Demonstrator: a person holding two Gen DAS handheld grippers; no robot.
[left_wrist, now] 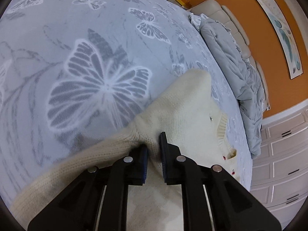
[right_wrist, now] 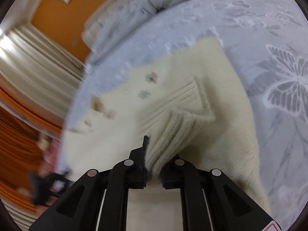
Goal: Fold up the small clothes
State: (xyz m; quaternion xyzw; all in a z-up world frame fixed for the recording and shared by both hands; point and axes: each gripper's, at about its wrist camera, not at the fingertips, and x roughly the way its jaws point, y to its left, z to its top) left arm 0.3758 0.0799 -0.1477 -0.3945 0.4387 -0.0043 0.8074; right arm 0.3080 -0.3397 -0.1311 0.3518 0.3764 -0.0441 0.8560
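Note:
A small cream knitted sweater (left_wrist: 184, 105) lies on a pale blue bedspread with butterfly print (left_wrist: 96, 67). In the left wrist view my left gripper (left_wrist: 154, 144) is shut on the knit near the shoulder, where a sleeve (left_wrist: 77, 165) trails down to the left. The ribbed neckline (left_wrist: 223, 130) lies to the right. In the right wrist view my right gripper (right_wrist: 154, 154) is shut on the ribbed hem or cuff (right_wrist: 173, 130) of the sweater (right_wrist: 221, 96), lifting it. Small embroidered motifs (right_wrist: 152, 78) show on the sweater. The view is motion-blurred.
A crumpled grey quilt (left_wrist: 236, 57) lies along the bed's far edge by a padded headboard (left_wrist: 211, 5). White drawers (left_wrist: 279, 154) stand at the right under an orange wall. In the right wrist view, curtains (right_wrist: 28, 57) hang at the left beyond the bed edge.

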